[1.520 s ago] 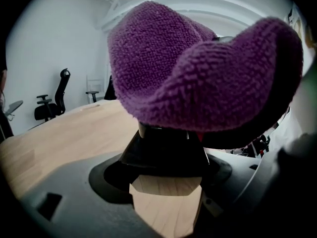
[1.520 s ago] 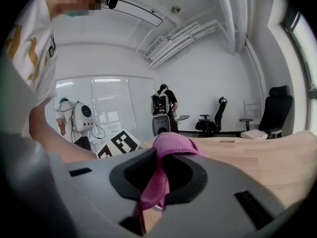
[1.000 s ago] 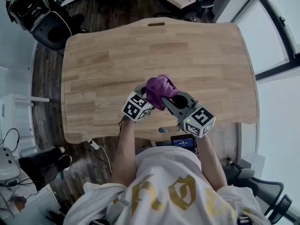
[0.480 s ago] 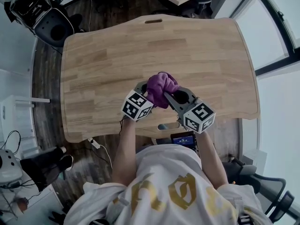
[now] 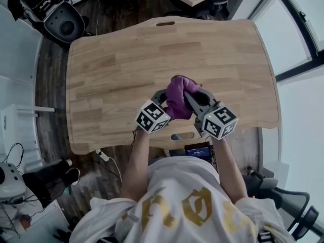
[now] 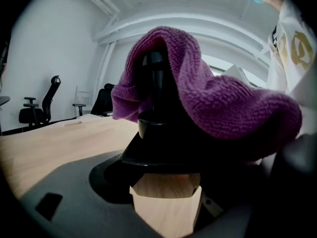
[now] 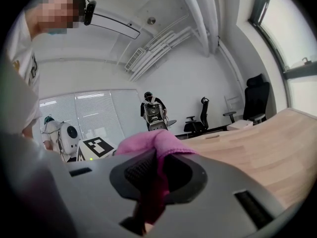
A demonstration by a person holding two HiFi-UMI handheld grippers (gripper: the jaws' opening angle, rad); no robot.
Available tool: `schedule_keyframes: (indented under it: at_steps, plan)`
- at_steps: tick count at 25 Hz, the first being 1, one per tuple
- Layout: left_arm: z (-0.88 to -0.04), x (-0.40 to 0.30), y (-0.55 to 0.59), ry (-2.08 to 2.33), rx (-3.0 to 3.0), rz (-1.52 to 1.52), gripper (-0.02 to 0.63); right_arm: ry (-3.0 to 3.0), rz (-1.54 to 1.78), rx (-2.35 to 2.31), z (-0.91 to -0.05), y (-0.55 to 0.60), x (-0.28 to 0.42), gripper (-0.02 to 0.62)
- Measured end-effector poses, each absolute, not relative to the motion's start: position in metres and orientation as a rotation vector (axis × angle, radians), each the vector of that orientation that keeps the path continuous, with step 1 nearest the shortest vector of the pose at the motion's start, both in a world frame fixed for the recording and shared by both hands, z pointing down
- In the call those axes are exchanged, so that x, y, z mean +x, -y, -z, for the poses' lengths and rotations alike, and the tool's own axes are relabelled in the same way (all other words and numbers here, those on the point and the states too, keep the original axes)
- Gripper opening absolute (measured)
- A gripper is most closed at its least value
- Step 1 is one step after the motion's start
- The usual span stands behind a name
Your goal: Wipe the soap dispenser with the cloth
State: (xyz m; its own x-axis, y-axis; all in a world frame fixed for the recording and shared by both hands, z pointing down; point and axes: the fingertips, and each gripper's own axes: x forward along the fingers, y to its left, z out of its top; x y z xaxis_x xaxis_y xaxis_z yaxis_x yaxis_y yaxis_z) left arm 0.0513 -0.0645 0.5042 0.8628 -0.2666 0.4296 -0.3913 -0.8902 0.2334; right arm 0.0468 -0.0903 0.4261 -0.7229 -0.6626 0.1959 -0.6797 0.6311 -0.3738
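Far left in the head view, a black office chair [image 5: 61, 24] is standing on the dark floor, well apart from the work. The pale wooden tabletop [image 5: 116, 59] is filling the middle of that view, and I am working over its near edge, just ahead of the person's white shirt with gold print [image 5: 177, 206].

My left gripper [image 5: 161, 96] is reaching in from the near left, its marker cube [image 5: 152, 116] facing up. In the left gripper view its jaws are pressing in on the lower body of the black pump-top soap dispenser [image 6: 156, 98], which is standing upright between them, its neck and pump head rising straight up. A patch of wood grain is showing under the dark body, and I cannot tell whether the base is touching the tabletop.

The purple terry cloth [image 5: 176, 96] is draping over the pump head and falling down the soap dispenser's right side, covering it from above, so the head view is showing only cloth between the two grippers.

My right gripper [image 5: 195, 96] is coming in from the near right, just beside the left one. In the right gripper view its jaws are pinching a fold of the cloth, which is bunching up above them and hanging down between them.

Far right, a window with a dark frame [image 5: 298, 44] is running along the room's edge.
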Motion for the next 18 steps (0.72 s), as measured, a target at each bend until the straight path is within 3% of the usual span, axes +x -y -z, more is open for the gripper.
schedule_keyframes:
  at_steps: [18]
  plan:
    - [-0.487, 0.052, 0.055, 0.430, 2.766, -0.464, 0.344, 2.744, -0.696, 1.210, -0.430, 0.113, 0.048, 0.043]
